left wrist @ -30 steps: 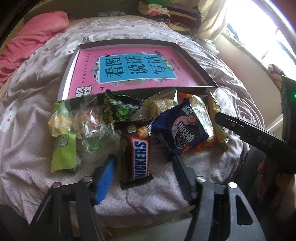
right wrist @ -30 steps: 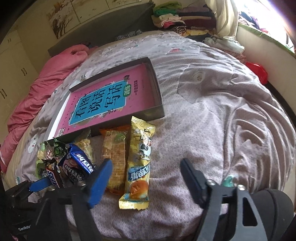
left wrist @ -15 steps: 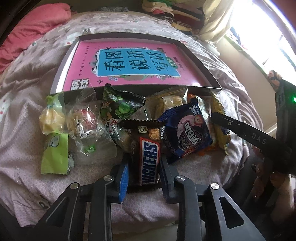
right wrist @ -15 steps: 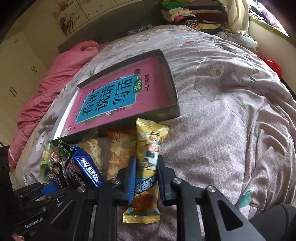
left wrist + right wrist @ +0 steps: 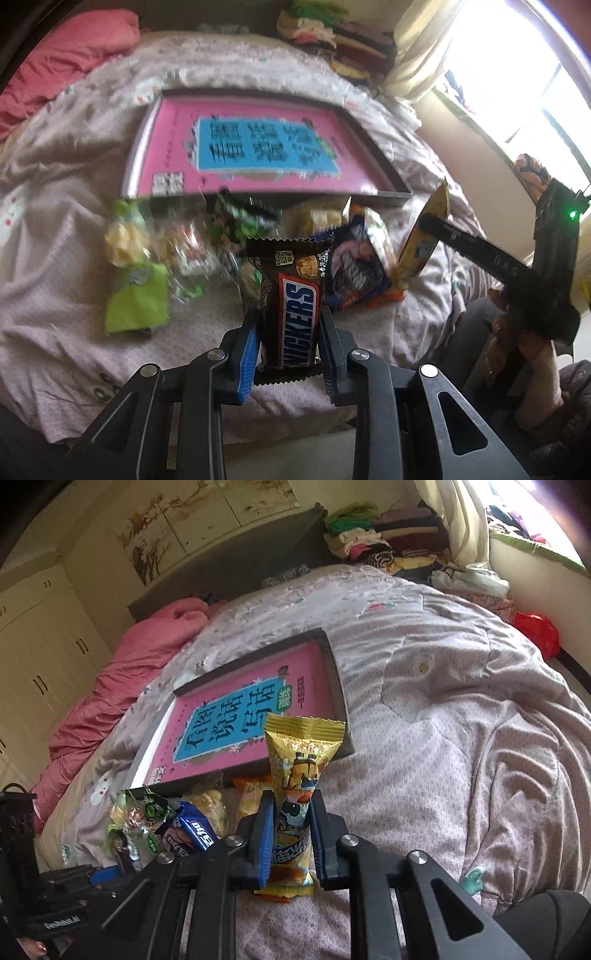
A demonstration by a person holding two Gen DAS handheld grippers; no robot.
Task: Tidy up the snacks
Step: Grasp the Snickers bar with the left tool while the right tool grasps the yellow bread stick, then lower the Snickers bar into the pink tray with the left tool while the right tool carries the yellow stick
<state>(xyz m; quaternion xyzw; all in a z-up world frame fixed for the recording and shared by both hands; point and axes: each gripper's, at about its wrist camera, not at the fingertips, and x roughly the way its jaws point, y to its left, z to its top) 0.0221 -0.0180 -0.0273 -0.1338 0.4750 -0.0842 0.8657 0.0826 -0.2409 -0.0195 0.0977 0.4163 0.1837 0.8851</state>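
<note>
My left gripper (image 5: 289, 325) is shut on a brown Snickers bar (image 5: 291, 302), held up off the quilt with its top end tilted toward the box. My right gripper (image 5: 291, 816) is shut on a yellow snack packet (image 5: 301, 771), lifted and standing nearly upright. In the left wrist view that yellow packet (image 5: 424, 240) shows at the right in the other gripper's fingers. A shallow dark box (image 5: 334, 686) with a pink and blue printed sheet (image 5: 258, 151) inside lies just beyond the snack pile.
On the quilt before the box lie a blue Oreo pack (image 5: 354, 266), an orange packet (image 5: 251, 797), clear-wrapped sweets (image 5: 184, 247), a green packet (image 5: 136, 295) and a dark green one (image 5: 240, 218). A pink blanket (image 5: 122, 679) lies left; folded clothes (image 5: 373, 539) are stacked behind.
Both grippers went from open to shut, the left on the Snickers bar and the right on the yellow packet, and both have lifted their snacks off the quilt.
</note>
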